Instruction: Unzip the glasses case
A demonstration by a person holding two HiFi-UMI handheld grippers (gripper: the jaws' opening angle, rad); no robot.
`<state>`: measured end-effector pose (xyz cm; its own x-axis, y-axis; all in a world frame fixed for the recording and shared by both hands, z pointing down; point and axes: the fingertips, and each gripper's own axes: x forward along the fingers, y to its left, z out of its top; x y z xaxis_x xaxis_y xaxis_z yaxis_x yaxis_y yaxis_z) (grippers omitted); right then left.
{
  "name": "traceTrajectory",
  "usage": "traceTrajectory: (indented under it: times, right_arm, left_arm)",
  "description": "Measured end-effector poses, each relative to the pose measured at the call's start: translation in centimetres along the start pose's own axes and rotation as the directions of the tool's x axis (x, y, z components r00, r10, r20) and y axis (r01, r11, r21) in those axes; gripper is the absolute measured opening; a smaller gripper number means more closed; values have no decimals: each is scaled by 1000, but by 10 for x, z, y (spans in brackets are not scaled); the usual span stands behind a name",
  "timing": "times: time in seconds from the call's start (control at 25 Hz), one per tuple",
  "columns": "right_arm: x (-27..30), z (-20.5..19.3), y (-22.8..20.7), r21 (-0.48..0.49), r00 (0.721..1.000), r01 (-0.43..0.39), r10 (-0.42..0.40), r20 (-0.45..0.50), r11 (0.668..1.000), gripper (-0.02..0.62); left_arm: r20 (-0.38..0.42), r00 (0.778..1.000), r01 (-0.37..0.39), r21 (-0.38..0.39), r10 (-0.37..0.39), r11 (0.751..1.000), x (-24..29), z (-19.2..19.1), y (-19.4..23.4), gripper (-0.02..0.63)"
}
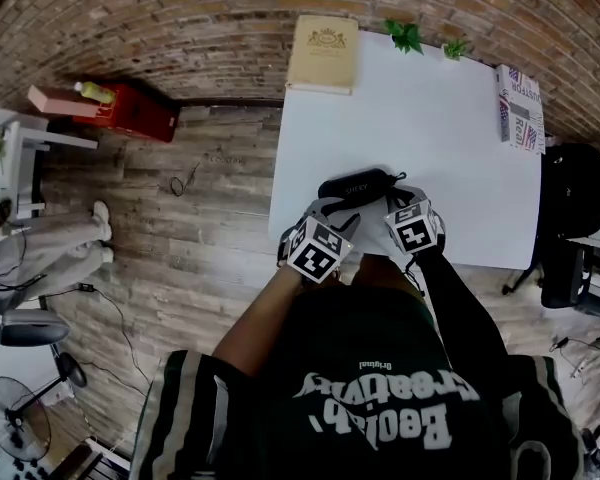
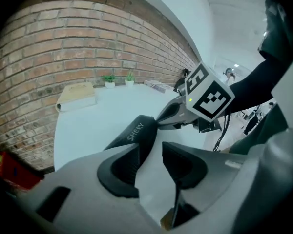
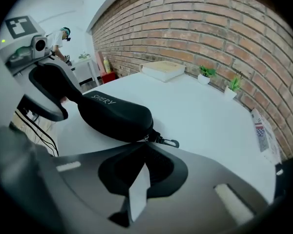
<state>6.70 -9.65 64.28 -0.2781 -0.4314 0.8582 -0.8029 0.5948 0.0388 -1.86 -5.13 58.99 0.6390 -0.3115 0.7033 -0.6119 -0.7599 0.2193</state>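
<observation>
A black glasses case point(image 1: 357, 185) is seen lying near the front edge of the white desk point(image 1: 430, 128). In the head view the left tool point(image 1: 342, 216) and the right tool point(image 1: 392, 204) are set at its two ends. Only the left gripper view shows the left tool open, with bare desk between its pads and the case's end just beyond one pad. Only the right gripper view shows the right tool closed, its tips met at the case's other end beside a small black clip point(image 3: 170, 142). Whether the zip pull is pinched cannot be told.
</observation>
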Motion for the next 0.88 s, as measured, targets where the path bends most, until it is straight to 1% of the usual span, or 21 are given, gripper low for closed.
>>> traceTrajectory:
  times: [0.04,0.12,0.24,0.32,0.4,0.48,0.56,0.64,0.76,0.8,0.88]
  right_arm:
    - [-2,-1,4,-7,1000,-4,4,-1,1000,15]
    - [-5,-2,13,-26,1000,-15,15,-7,1000,15]
    - [-9,-7,27,-63,999,-41,40,-16,997,15]
    - [-11,-10,41,-105,997,-70,68,-20,992,15]
    - [-14,-10,59,-156,994,-112,109,-26,981,15]
    - [-15,-10,76,-207,988,-153,150,-32,966,15]
    - [-14,-13,85,-241,986,-165,160,-38,957,15]
    - [-13,-15,88,-243,987,-163,157,-42,956,15]
    - [-11,-13,89,-239,988,-154,149,-37,959,15]
    - [-11,-13,89,-242,988,-152,148,-37,958,15]
    - [-11,-13,88,-243,988,-152,147,-37,958,15]
  left_arm:
    - [-7,1000,8,-6,-8,1000,4,-4,-3,154]
    - [-11,1000,-1,-18,1,1000,7,-10,-1,141]
    - [-6,999,-48,-25,48,999,4,-15,10,133]
    - [-2,996,-89,-33,89,995,1,-18,18,135]
    - [-4,991,-134,-40,134,990,-3,-22,28,138]
    - [-7,987,-159,-44,159,986,-5,-25,36,147]
    - [-6,990,-144,-44,144,989,-7,-25,36,148]
    - [10,993,-118,-29,118,993,-10,-18,31,161]
    - [59,994,-92,15,91,996,-10,6,23,163]
    - [66,994,-88,35,85,996,-7,13,21,163]
    - [55,995,-86,74,82,994,3,19,20,161]
